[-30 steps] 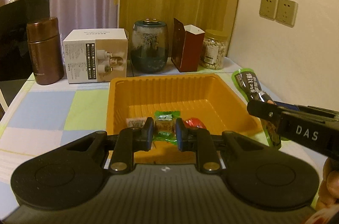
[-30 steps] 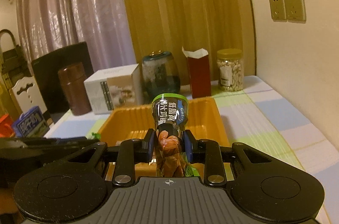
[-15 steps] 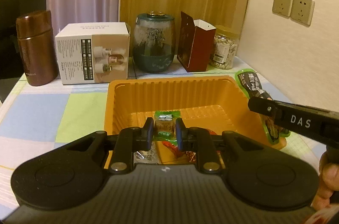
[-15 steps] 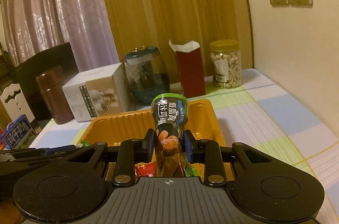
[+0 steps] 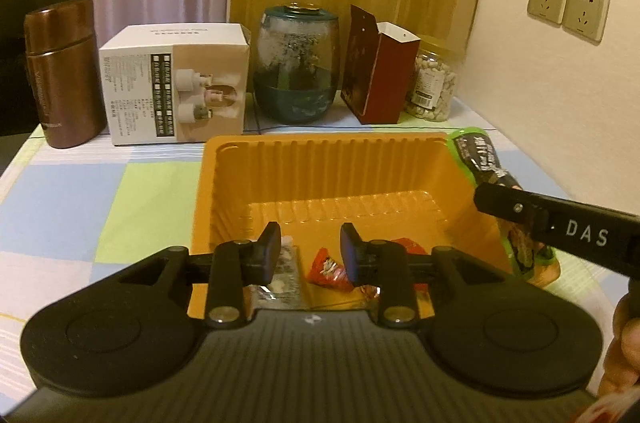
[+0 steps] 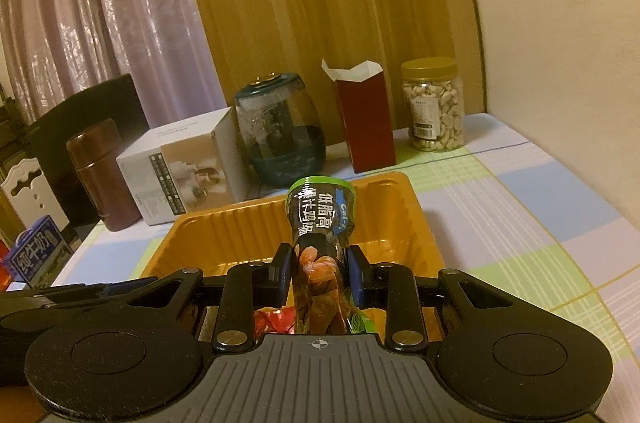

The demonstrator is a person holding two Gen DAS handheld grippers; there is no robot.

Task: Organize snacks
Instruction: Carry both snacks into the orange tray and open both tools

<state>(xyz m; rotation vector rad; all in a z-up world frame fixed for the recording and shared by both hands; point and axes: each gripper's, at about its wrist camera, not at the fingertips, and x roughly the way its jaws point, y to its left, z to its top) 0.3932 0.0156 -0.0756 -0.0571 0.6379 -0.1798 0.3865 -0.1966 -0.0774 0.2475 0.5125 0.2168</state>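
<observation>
The orange tray [image 5: 320, 163] sits on the checked tablecloth in front of me. My left gripper [image 5: 308, 247] hangs over its near end, and its jaws are opening with nothing between the pads. Under them a red-wrapped snack [image 5: 328, 269] and a silvery packet [image 5: 282, 275] lie on the tray floor. My right gripper [image 6: 318, 271] is shut on a long green-and-black snack pouch [image 6: 320, 219], held tilted above the tray's right side. In the left wrist view that pouch [image 5: 478, 153] sticks out past the right gripper's fingers [image 5: 520, 209]. The small green packet is out of sight.
Along the back stand a brown flask [image 5: 60, 75], a white box [image 5: 172, 83], a glass jar [image 5: 296, 71], an open red carton [image 5: 380, 71] and a peanut jar [image 5: 432, 83]. A wall with sockets [image 5: 568, 3] borders the right. A blue milk carton [image 6: 36, 255] stands at the far left.
The left jaws have spread apart and the small green packet they gripped is gone from between them. Both grippers came closer in over the tray. The right still grips its pouch.
</observation>
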